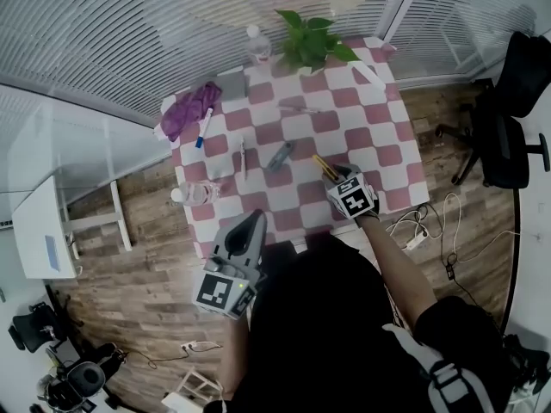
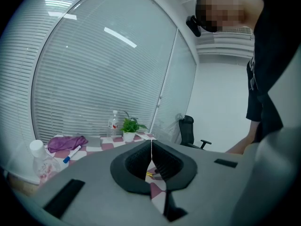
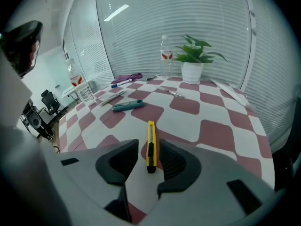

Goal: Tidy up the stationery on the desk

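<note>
A yellow utility knife (image 1: pixel 324 167) (image 3: pixel 150 142) lies on the checked table (image 1: pixel 379 127), near its front edge. My right gripper (image 1: pixel 340 179) (image 3: pixel 149 150) stands open around the knife's near end, tilted down. The knife lies close to the right pad, with a gap to the left one. My left gripper (image 1: pixel 251 222) (image 2: pixel 151 161) is shut on nothing and hangs off the table's front left corner. A teal cutter (image 1: pixel 281 156) (image 3: pixel 127 105), a pen (image 1: pixel 243 157) and a blue marker (image 1: pixel 203 127) lie further out.
A purple cloth (image 1: pixel 185 110) and a grey pouch (image 1: pixel 232 84) sit at the far left. A potted plant (image 1: pixel 312 41) and an upright bottle (image 1: pixel 258 46) stand at the far edge. Another bottle (image 1: pixel 194 194) lies at the left edge. An office chair (image 1: pixel 508 110) stands to the right.
</note>
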Demonstrator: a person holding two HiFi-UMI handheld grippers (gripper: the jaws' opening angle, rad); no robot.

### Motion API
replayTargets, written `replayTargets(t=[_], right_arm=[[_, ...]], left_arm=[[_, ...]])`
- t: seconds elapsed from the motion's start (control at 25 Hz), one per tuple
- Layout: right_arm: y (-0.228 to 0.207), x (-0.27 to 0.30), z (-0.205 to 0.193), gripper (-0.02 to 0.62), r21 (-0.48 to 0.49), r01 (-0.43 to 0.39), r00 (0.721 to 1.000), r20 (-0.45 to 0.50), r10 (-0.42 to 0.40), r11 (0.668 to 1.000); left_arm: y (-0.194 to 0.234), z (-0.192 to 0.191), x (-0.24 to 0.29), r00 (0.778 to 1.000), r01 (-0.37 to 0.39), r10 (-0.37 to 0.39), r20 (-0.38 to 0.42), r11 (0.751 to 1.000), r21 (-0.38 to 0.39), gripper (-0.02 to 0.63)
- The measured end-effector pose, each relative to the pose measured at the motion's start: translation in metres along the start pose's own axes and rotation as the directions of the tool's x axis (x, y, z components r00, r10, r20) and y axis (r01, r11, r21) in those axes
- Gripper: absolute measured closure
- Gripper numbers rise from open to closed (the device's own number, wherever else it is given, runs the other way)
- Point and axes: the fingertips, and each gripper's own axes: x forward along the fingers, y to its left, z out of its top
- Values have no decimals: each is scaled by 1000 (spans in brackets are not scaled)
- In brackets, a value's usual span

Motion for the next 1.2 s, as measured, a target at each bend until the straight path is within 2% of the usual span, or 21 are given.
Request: replayTargets(t=[0.2,0.36,0.44,0.6,0.8,1.0,1.2], right_arm=[[-1,9,-7,466,3,7,999,-33,-7,1000],[0,13,-11,488,-2,20,999,-50,-21,1000],[-1,12,-11,511,-2,31,998,-55,-31,1000],[-3,15,-10,511,6,43,998,-51,-43,999],[-9,13,-8,512,92,67,998,-20,-65,994],[-12,13,-2,512,116,123,992,-17,-122,986],[-27,9,6,512,228,203,978,-3,-208,952]], left_arm=[[3,0,-5,1000,-10,10,6,1000,-15,574],[10,-9,-11,1000,-20,20,-19,1000,-6,574],[10,-7,-10,1000,-18,18,-14,1000,-8,574],[9,0,-7,1000,-17,17,12,999,-31,574],[8,-5,-8,1000,0,0,0,1000,-12,574],[10,-8,-9,1000,5,-5,-15,1000,0,574],[9,-7,-6,1000,5,-5,-17,1000,-15,574]])
